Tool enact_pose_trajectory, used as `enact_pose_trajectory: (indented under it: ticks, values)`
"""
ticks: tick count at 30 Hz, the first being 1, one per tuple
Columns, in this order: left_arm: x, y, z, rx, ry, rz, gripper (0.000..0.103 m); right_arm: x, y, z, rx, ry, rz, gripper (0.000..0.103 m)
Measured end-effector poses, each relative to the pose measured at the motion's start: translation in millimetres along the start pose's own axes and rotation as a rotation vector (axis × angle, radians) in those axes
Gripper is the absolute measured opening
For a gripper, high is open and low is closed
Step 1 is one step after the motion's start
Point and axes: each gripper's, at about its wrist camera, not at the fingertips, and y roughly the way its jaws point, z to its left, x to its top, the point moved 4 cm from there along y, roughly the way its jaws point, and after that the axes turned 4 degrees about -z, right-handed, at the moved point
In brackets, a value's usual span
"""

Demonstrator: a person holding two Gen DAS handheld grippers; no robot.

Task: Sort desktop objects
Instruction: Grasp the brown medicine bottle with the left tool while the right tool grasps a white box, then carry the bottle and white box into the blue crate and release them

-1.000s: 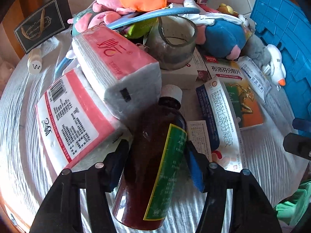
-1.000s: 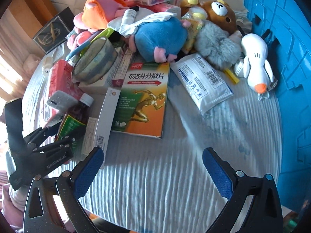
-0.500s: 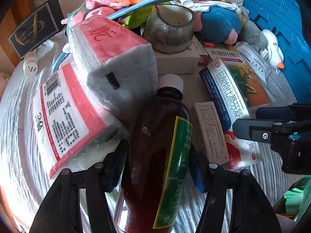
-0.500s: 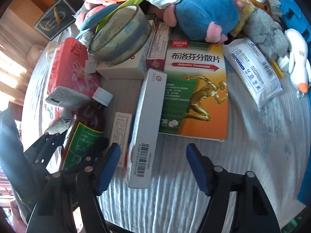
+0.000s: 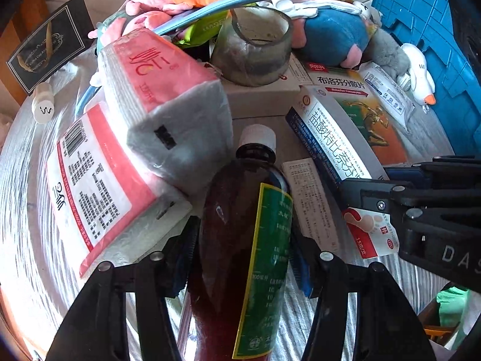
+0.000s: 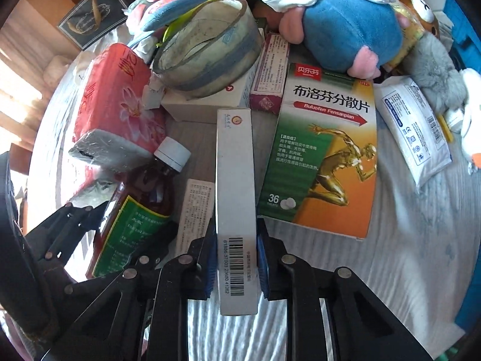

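Where tongs [image 6: 236,266] gaped: box [image 6: 236,180] pinched.

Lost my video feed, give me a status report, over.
Left gripper closing on the brown bottle. Right gripper closing on the narrow white box. Tissue pack leans beside the bottle's neck.

right gripper [image 6: 235,263] jaws closing on narrow white box [image 6: 235,180], pads at both sides.

Tissue packs [image 5: 156,102]: two; brown bottle [image 5: 240,240]: one.
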Motion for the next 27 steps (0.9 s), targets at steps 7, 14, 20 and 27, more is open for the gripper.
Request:
enact_pose_trajectory:
  ticks: [7,14,20,27]
  values:
    - [20,-36,-16,-0.005,0.014,-0.085,0.051,0,-43,-8,0.007,-0.015,-0.07,0.022]
    - [62,-73,-52,-0.013,0.064,-0.218,0.051,9,-95,-30,-0.029,-0.001,-0.187,0.022]
    - [95,-113,-91,-0.053,0.124,-0.333,0.051,8,-146,-49,-0.068,0.02,-0.313,0.022]
    - [134,-153,-150,-0.11,0.196,-0.46,0.051,18,-219,-84,-0.145,0.054,-0.463,0.022]
